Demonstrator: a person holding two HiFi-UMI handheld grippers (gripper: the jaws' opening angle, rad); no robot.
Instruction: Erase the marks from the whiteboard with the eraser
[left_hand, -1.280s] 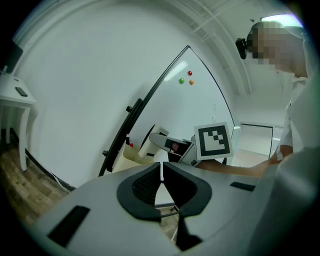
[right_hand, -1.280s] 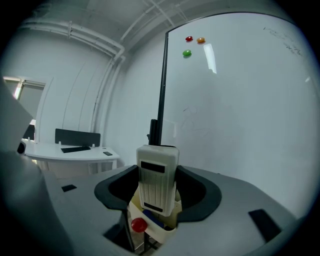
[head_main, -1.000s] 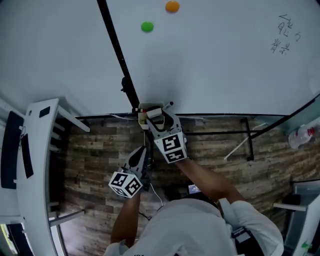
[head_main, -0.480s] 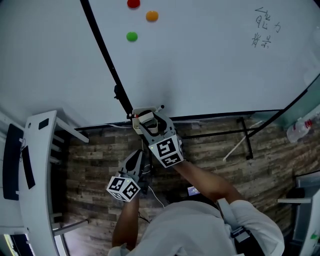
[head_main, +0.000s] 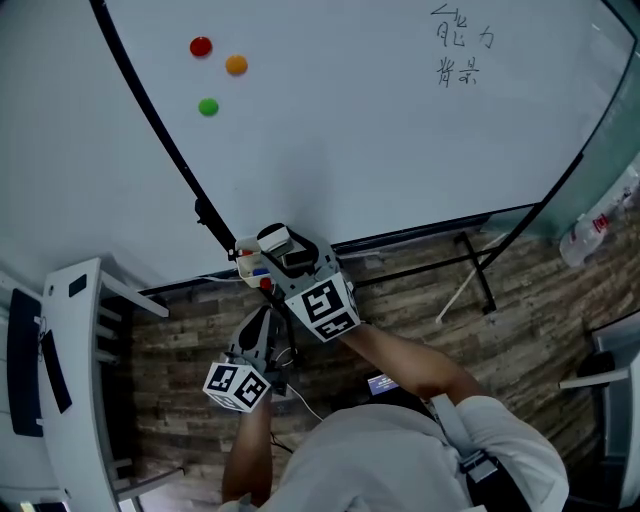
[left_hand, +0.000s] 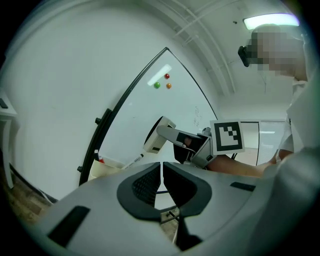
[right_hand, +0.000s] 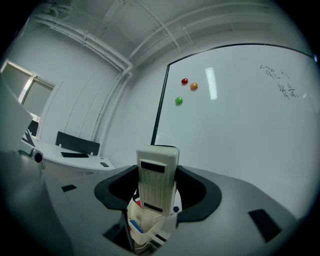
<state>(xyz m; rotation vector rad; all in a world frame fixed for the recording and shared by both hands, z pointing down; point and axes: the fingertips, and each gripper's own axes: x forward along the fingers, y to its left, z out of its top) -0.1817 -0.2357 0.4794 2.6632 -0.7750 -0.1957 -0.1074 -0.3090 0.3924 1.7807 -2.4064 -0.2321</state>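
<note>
The whiteboard (head_main: 340, 130) fills the top of the head view, with dark handwritten marks (head_main: 455, 45) at its upper right; the right gripper view shows the marks (right_hand: 280, 82) far right. My right gripper (head_main: 288, 252) is shut on the white eraser (head_main: 274, 238), which stands upright between its jaws (right_hand: 156, 182) in front of the board's lower left part. My left gripper (head_main: 262, 328) hangs lower and to the left, shut and empty (left_hand: 161, 175). From there the eraser (left_hand: 159, 134) shows ahead in the right gripper.
Red (head_main: 200, 46), orange (head_main: 236, 65) and green (head_main: 208, 106) magnets sit at the board's upper left. A marker tray (head_main: 252, 268) hangs at the board's bottom edge below the eraser. A white desk (head_main: 70, 380) stands left, the board's stand legs (head_main: 470, 270) and a plastic bottle (head_main: 600, 220) right.
The right gripper has risen with the eraser, up off the marker tray. The left gripper has also risen a little and stays shut. The head camera now looks further up the board.
</note>
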